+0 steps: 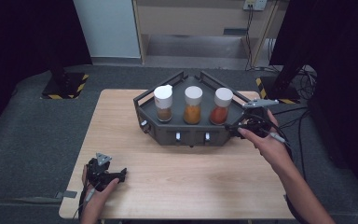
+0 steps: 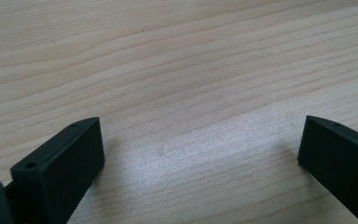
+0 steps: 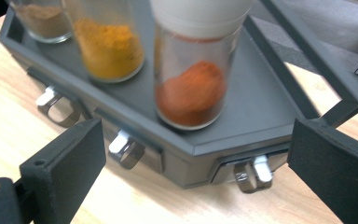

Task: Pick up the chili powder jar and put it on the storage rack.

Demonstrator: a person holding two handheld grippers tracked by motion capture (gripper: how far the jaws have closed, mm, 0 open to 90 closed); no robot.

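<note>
A dark grey rack [image 1: 168,136] stands at the back middle of the wooden table [image 1: 186,186]. It holds three white-capped jars: brown powder [image 1: 163,105], yellow powder [image 1: 192,106] and red powder [image 1: 221,107]. My right gripper [image 1: 235,128] is at the rack's front right corner, open, with nothing between its jaws. In the right gripper view the red jar [image 3: 191,88] is straight ahead, and the yellow jar [image 3: 108,46] and brown jar [image 3: 44,21] lie further left. My left gripper [image 1: 121,173] rests low at the table's front left, open over bare wood [image 2: 182,70].
Small drawers with metal ring pulls [image 3: 248,173] [image 3: 126,149] line the rack's front wall. Thin rails [image 3: 307,60] rise along the rack's back and sides. Cables [image 1: 303,84] and a yellow-and-black striped stand base [image 1: 65,86] lie on the grey floor behind the table.
</note>
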